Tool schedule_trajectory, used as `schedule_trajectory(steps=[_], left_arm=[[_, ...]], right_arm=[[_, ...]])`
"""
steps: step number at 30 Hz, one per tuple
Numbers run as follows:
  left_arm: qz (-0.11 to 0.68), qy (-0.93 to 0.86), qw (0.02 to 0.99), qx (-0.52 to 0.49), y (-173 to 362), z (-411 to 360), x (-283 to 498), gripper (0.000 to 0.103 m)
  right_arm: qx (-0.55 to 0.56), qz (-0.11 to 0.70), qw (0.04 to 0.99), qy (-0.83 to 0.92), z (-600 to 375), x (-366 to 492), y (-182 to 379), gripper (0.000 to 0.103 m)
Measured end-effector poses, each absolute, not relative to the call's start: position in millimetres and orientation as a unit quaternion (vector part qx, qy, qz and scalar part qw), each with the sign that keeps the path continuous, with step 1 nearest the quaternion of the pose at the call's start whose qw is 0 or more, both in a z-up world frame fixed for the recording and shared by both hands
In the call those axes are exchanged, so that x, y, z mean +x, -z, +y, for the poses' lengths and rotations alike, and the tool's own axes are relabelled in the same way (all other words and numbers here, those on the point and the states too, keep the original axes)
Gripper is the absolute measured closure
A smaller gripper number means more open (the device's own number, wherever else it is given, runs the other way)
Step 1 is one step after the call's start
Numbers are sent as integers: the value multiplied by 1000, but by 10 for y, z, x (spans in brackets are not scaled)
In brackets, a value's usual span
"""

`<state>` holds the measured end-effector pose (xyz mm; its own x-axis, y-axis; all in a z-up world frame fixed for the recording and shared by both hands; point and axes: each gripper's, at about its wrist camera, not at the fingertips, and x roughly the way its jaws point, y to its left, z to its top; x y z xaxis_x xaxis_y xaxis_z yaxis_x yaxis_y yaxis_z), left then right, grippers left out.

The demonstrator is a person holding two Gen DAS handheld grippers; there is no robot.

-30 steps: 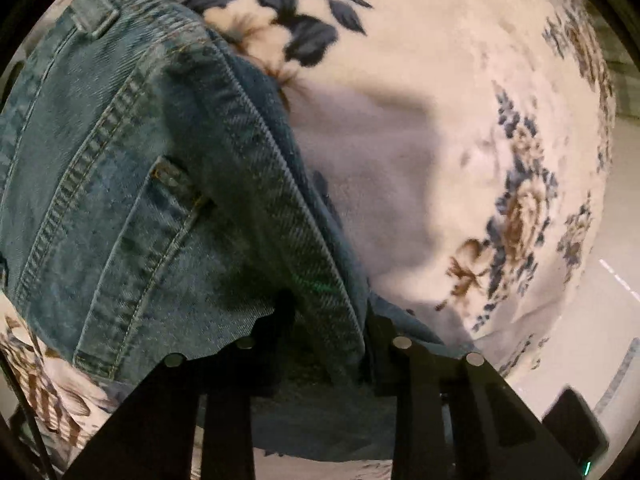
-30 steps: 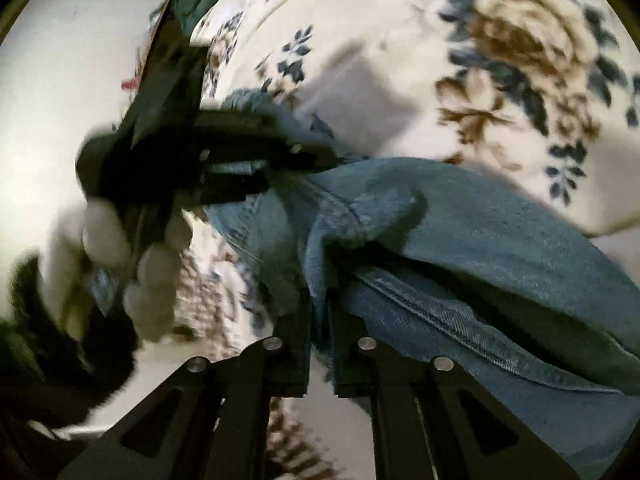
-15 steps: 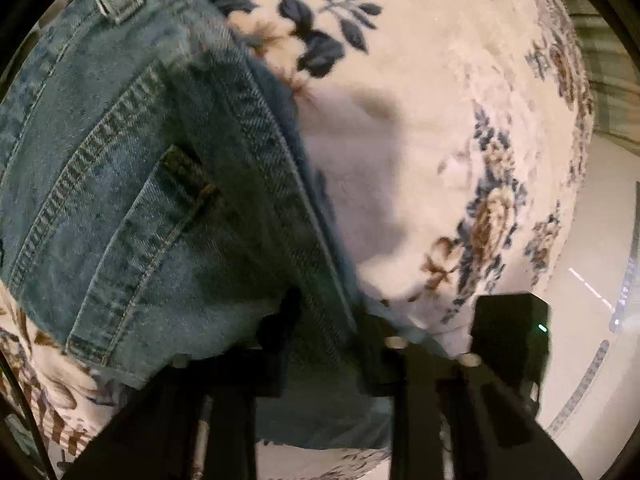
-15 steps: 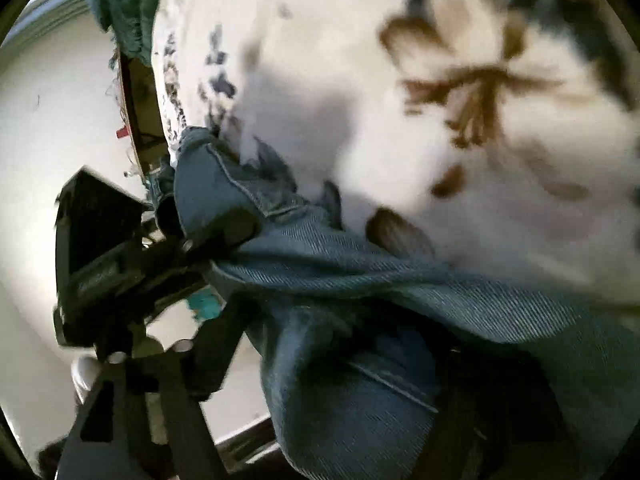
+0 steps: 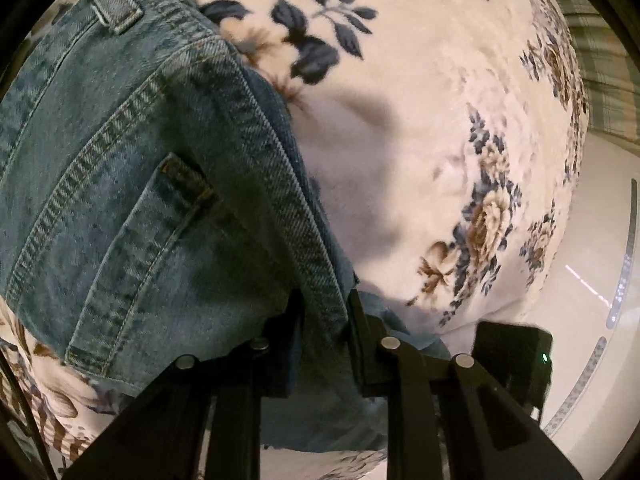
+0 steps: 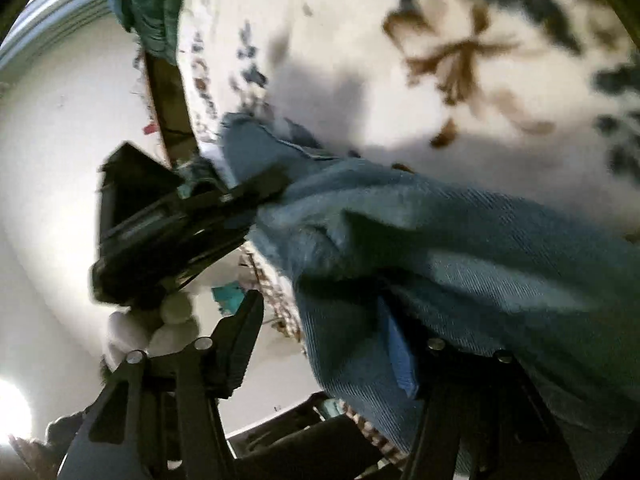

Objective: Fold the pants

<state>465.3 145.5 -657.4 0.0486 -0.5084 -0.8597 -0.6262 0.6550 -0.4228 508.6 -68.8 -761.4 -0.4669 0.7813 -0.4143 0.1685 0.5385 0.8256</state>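
Note:
Blue denim pants lie on a cream floral blanket, back pocket and belt loop showing. My left gripper is shut on a thick folded seam edge of the pants. In the right wrist view the pants drape between my right gripper's fingers, which stand wide apart; my right gripper is open, with denim lying against its right finger. The left gripper shows there too, pinching the denim edge near the blanket's edge.
The blanket ends at left in the right wrist view, with pale floor beyond. A green cloth lies at the top left. A gloved hand holds the left gripper. The right gripper's black body shows at lower right.
My right gripper has opened and let go of the denim. The left gripper keeps its grip and has shifted slightly; the view of the pants has moved closer.

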Motion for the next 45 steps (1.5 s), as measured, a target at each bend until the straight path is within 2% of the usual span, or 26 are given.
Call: schedule_trajectory(steps=[3, 5, 6, 7, 9, 10, 13, 17, 18, 19, 21, 23, 24, 25, 26, 29, 30, 32, 33, 34, 35, 36, 37, 38, 40, 45], left_arm=[[683, -50, 596, -418, 6559, 1469, 4661, 86], [679, -50, 597, -425, 6548, 1523, 4671, 82], [675, -50, 595, -433, 6548, 1562, 4671, 76], [673, -52, 592, -440, 6553, 1600, 4662, 66], [657, -50, 590, -467, 6552, 1703, 4607, 56], [651, -50, 590, -475, 6543, 1741, 4584, 52], [642, -53, 604, -469, 6468, 1797, 4542, 52], [641, -67, 621, -447, 6426, 1854, 4495, 52], [642, -71, 621, -444, 6445, 1863, 4484, 52], [643, -75, 620, -442, 6472, 1880, 4469, 52], [648, -82, 618, -437, 6538, 1920, 4443, 52], [653, -80, 616, -433, 6609, 1932, 4434, 52], [656, -80, 615, -430, 6630, 1935, 4428, 52], [657, -80, 615, -429, 6653, 1940, 4425, 52], [658, -78, 614, -428, 6670, 1942, 4422, 52], [658, -76, 615, -427, 6666, 1935, 4427, 52], [658, -75, 616, -426, 6653, 1923, 4433, 52], [658, -71, 618, -425, 6630, 1893, 4451, 52], [658, -70, 619, -423, 6623, 1871, 4464, 52], [658, -70, 620, -421, 6618, 1860, 4472, 52], [659, -69, 622, -417, 6616, 1847, 4487, 52], [660, -69, 624, -412, 6617, 1838, 4497, 52], [661, -69, 626, -408, 6616, 1835, 4502, 52], [661, -69, 629, -403, 6613, 1827, 4506, 52], [663, -68, 636, -389, 6608, 1797, 4510, 52], [669, -65, 675, -304, 6439, 1580, 4519, 52]], right_arm=[[334, 770, 421, -344, -536, 5169, 7768, 41], [360, 765, 422, -326, -474, 5199, 7819, 46], [365, 762, 427, -323, -477, 5218, 7803, 52], [377, 752, 432, -324, -526, 5240, 7760, 63], [430, 718, 441, -325, -804, 5312, 7662, 79], [456, 700, 450, -316, -984, 5353, 7623, 79], [448, 695, 479, -295, -1268, 5449, 7526, 79], [414, 738, 438, -303, -1063, 5485, 7695, 74], [410, 740, 446, -292, -994, 5510, 7735, 75], [401, 738, 466, -277, -1083, 5543, 7689, 87], [375, 721, 525, -252, -1125, 5740, 7531, 87], [368, 713, 544, -246, -1215, 5837, 7401, 87], [355, 714, 553, -242, -1250, 5870, 7344, 89], [348, 708, 569, -233, -1327, 5879, 7286, 95], [355, 695, 581, -230, -1413, 5921, 7221, 95], [389, 692, 554, -250, -1649, 5987, 7155, 95], [369, 697, 558, -260, -1670, 5994, 7075, 94], [333, 714, 543, -289, -1643, 5958, 6996, 67], [309, 725, 541, -295, -1591, 5904, 6983, 41], [284, 730, 548, -295, -1565, 5849, 6968, 34], [259, 737, 545, -304, -1516, 5782, 6995, 35], [241, 746, 539, -310, -1462, 5698, 7034, 47], [214, 757, 539, -302, -1380, 5605, 7092, 103], [186, 763, 550, -286, -1354, 5570, 7106, 99], [142, 757, 591, -239, -1355, 5575, 7137, 99], [160, 741, 611, -227, -1451, 5547, 7134, 96]])
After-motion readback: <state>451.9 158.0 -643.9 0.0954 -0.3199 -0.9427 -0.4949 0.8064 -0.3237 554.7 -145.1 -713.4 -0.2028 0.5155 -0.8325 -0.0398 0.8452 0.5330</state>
